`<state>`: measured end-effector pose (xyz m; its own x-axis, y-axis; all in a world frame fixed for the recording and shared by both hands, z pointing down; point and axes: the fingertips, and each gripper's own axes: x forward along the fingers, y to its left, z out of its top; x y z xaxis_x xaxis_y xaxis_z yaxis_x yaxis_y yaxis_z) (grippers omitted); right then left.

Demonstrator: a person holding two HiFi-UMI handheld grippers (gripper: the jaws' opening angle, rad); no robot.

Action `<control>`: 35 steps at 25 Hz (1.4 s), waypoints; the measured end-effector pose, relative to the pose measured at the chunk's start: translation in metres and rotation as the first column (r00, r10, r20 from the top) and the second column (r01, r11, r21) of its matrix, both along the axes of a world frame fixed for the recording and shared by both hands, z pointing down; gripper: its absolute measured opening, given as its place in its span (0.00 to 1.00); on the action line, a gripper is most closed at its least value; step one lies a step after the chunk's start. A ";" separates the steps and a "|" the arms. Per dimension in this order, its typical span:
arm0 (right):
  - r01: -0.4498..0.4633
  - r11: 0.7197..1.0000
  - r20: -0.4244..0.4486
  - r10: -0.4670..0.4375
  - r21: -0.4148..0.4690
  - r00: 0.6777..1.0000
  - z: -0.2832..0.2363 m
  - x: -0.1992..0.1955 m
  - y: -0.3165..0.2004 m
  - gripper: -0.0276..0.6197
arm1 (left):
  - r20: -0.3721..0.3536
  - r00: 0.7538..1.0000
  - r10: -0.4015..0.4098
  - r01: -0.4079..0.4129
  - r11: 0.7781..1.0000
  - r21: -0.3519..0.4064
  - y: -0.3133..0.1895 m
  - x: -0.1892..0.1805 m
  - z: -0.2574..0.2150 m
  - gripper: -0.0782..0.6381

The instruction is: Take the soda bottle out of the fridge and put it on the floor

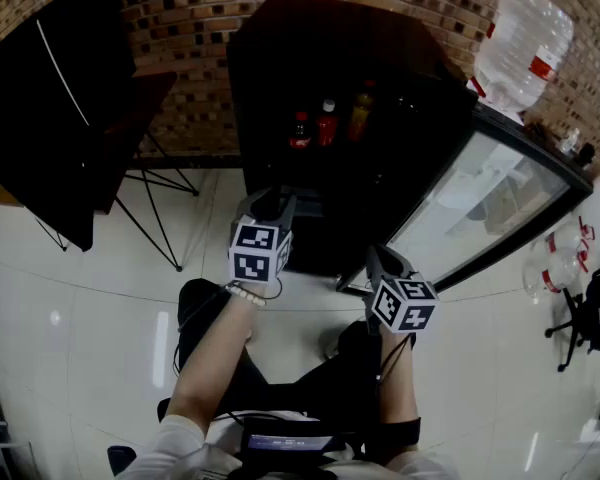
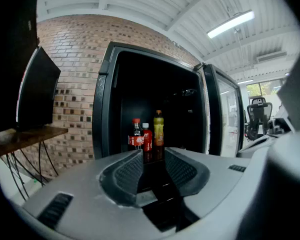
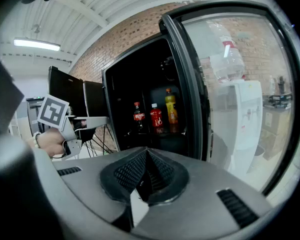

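Pointed the left hand-held gripper (image 2: 153, 156), jaws partly apart and empty, toward the cola soda bottle (image 2: 135, 135) upright on the open fridge's (image 2: 101, 109) shelf, seemingly lining up a reach. Held the right hand-held gripper (image 3: 146, 171) closed, empty, beside the glass door (image 3: 230, 84).

The soda bottle (image 1: 300, 130) (image 2: 135, 136) (image 3: 138, 115) is small and dark, with a red cap and a red label round its middle. It stands upright on a shelf (image 3: 165, 133) inside the fridge (image 1: 310, 38) (image 2: 102, 84) (image 3: 110, 94), at the left end of a short row, just beside a red bottle (image 1: 326, 123) (image 2: 146, 136) (image 3: 155, 117). The fridge is a black upright cabinet with a dark interior, set against a brick wall. Its glass door (image 1: 480, 203) (image 2: 222, 114) (image 3: 230, 84) stands swung wide open on the right. The floor (image 1: 90, 298) in front is glossy white tile.
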<state>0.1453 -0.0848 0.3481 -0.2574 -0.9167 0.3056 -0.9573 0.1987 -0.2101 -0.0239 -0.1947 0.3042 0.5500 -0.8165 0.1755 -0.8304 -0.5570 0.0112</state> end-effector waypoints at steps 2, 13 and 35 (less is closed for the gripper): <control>-0.005 1.000 0.002 0.005 0.001 1.000 -0.001 0.002 0.001 0.06 | 0.017 1.000 -0.007 0.006 1.000 0.023 -0.017 0.008 -0.012 0.38; 0.001 1.000 0.041 -0.001 0.003 0.999 0.000 0.004 -0.002 0.06 | 0.084 0.995 -0.054 0.050 0.997 0.052 -0.110 0.051 -0.046 0.52; -0.013 1.000 0.080 0.012 0.013 0.997 -0.003 0.018 -0.006 0.06 | 0.158 0.978 -0.137 0.143 0.989 -0.026 -0.199 0.063 -0.026 0.36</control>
